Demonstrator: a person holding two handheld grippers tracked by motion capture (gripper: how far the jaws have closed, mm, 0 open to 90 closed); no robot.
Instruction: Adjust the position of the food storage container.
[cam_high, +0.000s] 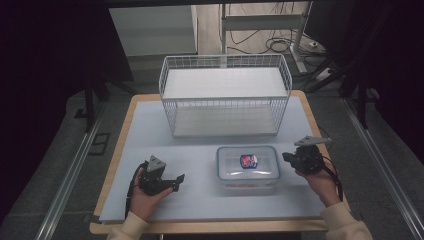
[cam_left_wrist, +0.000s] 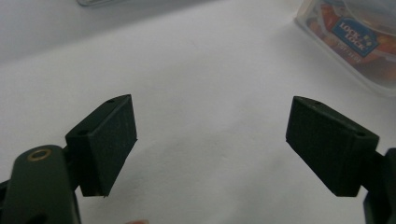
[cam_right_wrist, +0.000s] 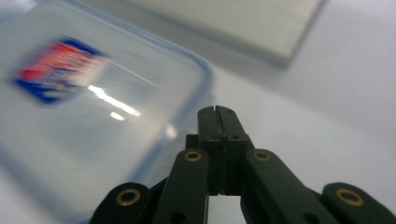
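A clear plastic container (cam_high: 248, 166) with a blue-edged lid and a red and blue label sits at the table's front centre. My left gripper (cam_high: 176, 182) rests low on the table to its left, jaws wide apart with nothing between them (cam_left_wrist: 210, 140); the container's corner (cam_left_wrist: 355, 42) shows at the upper right of the left gripper view. My right gripper (cam_high: 286, 157) is at the container's right end, jaws pressed together (cam_right_wrist: 215, 112) and empty, tips right beside the lid's rim (cam_right_wrist: 187, 116). Whether they touch it I cannot tell.
A white wire basket (cam_high: 225, 95) with a shelf stands at the back centre of the pale blue table top (cam_high: 150, 130). Bare table lies between the left gripper and the container. The table's wooden edge (cam_high: 210, 227) runs along the front.
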